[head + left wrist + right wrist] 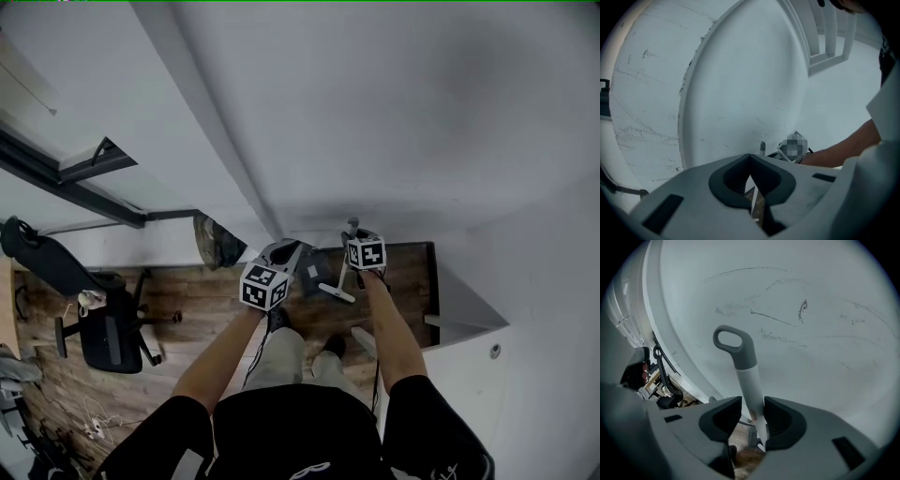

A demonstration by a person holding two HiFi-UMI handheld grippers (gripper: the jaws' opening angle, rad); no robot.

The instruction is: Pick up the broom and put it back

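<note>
Right gripper [753, 403] around loop-ended broom handle [749, 376]

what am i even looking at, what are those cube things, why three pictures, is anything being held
A person holds a hand tool with two jaws in each hand; the patterned cubes are part of those tools. The head view looks down from the person's head at a wooden floor, an office chair and a white wall. The other two pictures come from cameras riding on each tool. The right gripper has its jaws closed on the broom, a white handle with a grey loop. The left gripper has its jaws together, holding nothing.
</note>
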